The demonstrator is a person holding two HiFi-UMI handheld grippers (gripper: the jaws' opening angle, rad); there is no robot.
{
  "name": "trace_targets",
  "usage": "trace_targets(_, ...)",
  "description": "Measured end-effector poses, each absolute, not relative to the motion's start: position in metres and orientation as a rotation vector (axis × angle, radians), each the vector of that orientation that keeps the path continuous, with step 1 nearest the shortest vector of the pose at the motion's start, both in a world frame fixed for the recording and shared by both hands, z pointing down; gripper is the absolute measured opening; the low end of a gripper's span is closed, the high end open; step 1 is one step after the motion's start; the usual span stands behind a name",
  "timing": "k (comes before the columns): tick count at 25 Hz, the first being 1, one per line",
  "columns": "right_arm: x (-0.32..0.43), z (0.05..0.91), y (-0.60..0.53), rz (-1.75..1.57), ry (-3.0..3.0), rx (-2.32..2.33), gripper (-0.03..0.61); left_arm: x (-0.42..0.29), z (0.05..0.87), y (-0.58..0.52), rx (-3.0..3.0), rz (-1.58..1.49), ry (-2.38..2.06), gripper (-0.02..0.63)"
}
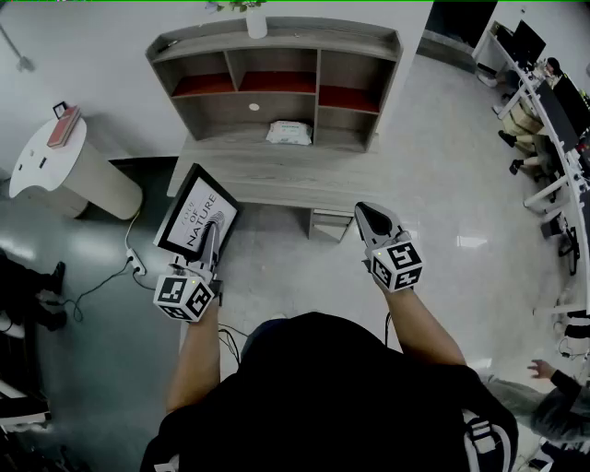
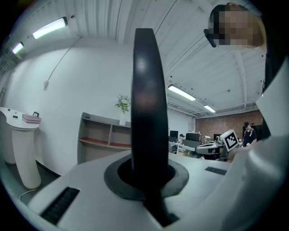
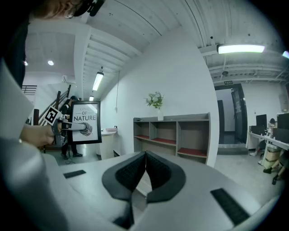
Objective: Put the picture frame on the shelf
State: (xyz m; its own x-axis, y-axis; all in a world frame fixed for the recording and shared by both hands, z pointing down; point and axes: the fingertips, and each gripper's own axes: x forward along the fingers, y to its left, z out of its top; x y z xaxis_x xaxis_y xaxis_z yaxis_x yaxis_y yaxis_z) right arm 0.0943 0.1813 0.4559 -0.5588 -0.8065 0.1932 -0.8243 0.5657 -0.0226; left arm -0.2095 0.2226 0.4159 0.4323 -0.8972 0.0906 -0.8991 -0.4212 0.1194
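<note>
A black picture frame with a white print reading "NATURE" is held upright, in front of the shelf's left end. My left gripper is shut on its lower edge. In the left gripper view the frame shows edge-on as a dark vertical bar between the jaws. The grey wooden shelf with red-floored upper compartments stands against the white wall, also seen in the right gripper view. My right gripper hovers to the right, jaws closed together on nothing. From that view the frame appears at the left.
A white packet lies in the shelf's lower middle bay, a white vase with a plant stands on top. A round white stand with a red book is at the left. Cables run on the floor. Desks with people are at right.
</note>
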Motion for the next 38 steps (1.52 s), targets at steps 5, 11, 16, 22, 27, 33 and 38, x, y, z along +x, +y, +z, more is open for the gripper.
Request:
trace_targets(5,0.100,0.453,0.180,0.139,-2.623,1.362,0.015,-0.201,0.417,0.221,2.524,-0.006,-1.580,0.028)
trace_targets(11,0.111,0.458,0.183,0.151,-2.628,1.330,0.015,-0.191,0.419,0.220,2.494,-0.049,-1.574,0.028)
trace_targets(16,0.117,0.464,0.176,0.175,-2.644,1.323,0.015,-0.194,0.417,0.216,2.462,-0.086,-1.581,0.028)
trace_targets(22,0.124,0.465,0.168,0.169,-2.636,1.319,0.016,-0.183,0.422,0.208,2.448,-0.102,-1.558,0.028)
trace_targets(27,0.138,0.467,0.162,0.186,-2.625,1.333,0.016,-0.171,0.422,0.199,2.456,-0.101,-1.544,0.028)
trace_targets(33,0.148,0.473,0.159,0.211,-2.613,1.342,0.017,-0.163,0.427,0.191,2.454,-0.092,-1.522,0.028)
trace_targets(38,0.152,0.477,0.156,0.238,-2.608,1.351,0.017,-0.160,0.428,0.183,2.455,-0.097,-1.506,0.028)
